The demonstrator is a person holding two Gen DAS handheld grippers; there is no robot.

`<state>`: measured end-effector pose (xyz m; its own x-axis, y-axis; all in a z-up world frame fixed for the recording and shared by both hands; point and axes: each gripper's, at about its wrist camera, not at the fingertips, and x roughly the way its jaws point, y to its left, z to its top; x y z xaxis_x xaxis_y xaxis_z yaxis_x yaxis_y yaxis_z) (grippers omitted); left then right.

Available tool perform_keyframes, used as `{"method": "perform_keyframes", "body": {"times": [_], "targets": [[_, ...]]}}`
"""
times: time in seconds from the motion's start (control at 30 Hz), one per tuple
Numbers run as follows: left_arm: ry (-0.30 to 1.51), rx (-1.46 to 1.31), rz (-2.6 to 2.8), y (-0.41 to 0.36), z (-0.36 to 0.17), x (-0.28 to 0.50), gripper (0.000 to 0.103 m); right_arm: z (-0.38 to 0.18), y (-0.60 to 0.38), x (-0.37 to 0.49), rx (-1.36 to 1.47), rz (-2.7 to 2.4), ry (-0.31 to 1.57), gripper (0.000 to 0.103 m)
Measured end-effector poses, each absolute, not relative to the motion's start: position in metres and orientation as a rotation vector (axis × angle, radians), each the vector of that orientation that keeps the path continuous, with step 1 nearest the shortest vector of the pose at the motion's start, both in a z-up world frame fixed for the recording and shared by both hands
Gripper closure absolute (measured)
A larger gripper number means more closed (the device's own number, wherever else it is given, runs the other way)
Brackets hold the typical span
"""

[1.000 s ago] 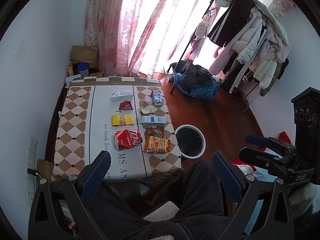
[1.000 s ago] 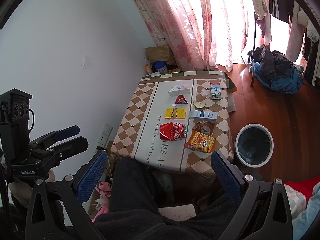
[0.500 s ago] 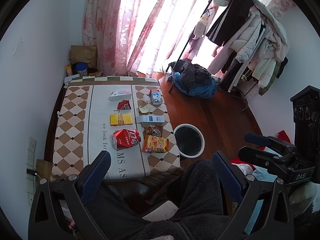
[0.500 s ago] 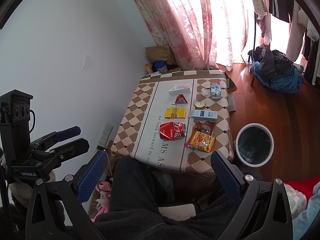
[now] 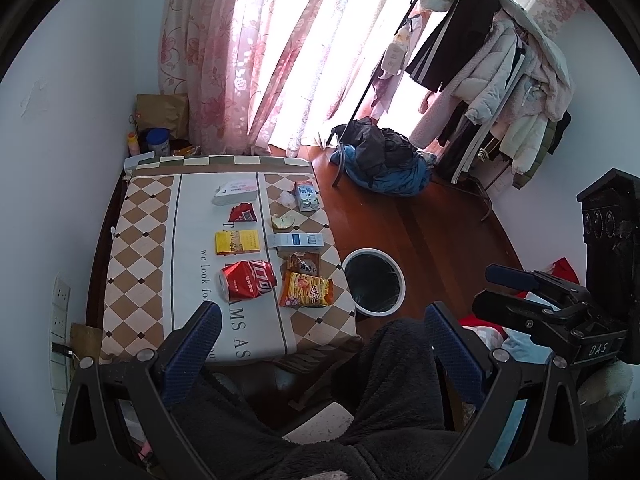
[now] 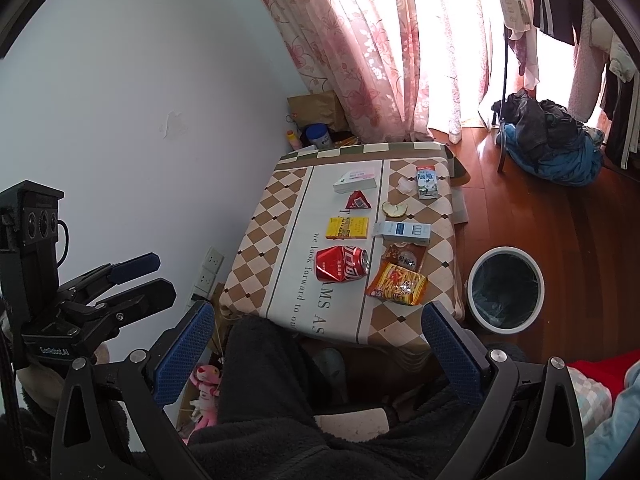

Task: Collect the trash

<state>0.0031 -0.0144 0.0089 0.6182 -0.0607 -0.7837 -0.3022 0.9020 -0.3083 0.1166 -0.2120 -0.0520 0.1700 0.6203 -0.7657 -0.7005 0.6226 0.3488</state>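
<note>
Low in both frames, left gripper (image 5: 320, 330) and right gripper (image 6: 318, 330) have barely shifted, jaws wide, empty; desk (image 5: 140, 264) trash untouched.

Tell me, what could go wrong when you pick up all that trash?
The crushed red can lies on its side with its open end showing, so leftover drink might drip on the tablecloth. The trash bin stands on the floor beside the table, so a dropped wrapper could miss it. Both grippers, left and right, are open and empty.
</note>
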Motion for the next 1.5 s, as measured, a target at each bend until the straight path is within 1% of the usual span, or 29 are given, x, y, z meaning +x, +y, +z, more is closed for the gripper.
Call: {"method": "perform_keyframes", "body": {"times": [0.83,0.97,1.03,1.17,1.23,1.37,1.43,1.5], "targets": [[0.896,-0.434,0.145,-0.018,0.009,0.003,0.0,-0.047,-0.215,0.121,-0.097,0.936,1.03,0.0],[0.878,-0.384,0.245,-0.011,0.003,0.011,0.0,-0.049,-0.214,0.124,-0.092,0.906,1.016,0.0],[0.853,-0.329,0.361,-0.004,-0.01,0.019,0.0,-0.057,-0.21,0.131,-0.123,0.874,0.991,0.0],[0.882,-0.234,0.586,0.015,-0.071,0.047,0.0,-0.101,-0.187,0.155,-0.263,0.799,1.002,0.0],[0.946,-0.21,0.65,0.025,-0.113,0.062,0.0,-0.14,-0.168,0.171,-0.347,0.78,1.046,0.0],[1.112,-0.232,0.699,0.044,-0.2,0.083,0.0,-0.235,-0.121,0.199,-0.535,0.783,1.157,0.0],[1.172,-0.25,0.709,0.049,-0.229,0.086,0.0,-0.282,-0.099,0.212,-0.609,0.792,1.205,0.0],[1.226,-0.267,0.717,0.051,-0.255,0.087,0.0,-0.316,-0.084,0.221,-0.656,0.792,1.245,0.0]]}}
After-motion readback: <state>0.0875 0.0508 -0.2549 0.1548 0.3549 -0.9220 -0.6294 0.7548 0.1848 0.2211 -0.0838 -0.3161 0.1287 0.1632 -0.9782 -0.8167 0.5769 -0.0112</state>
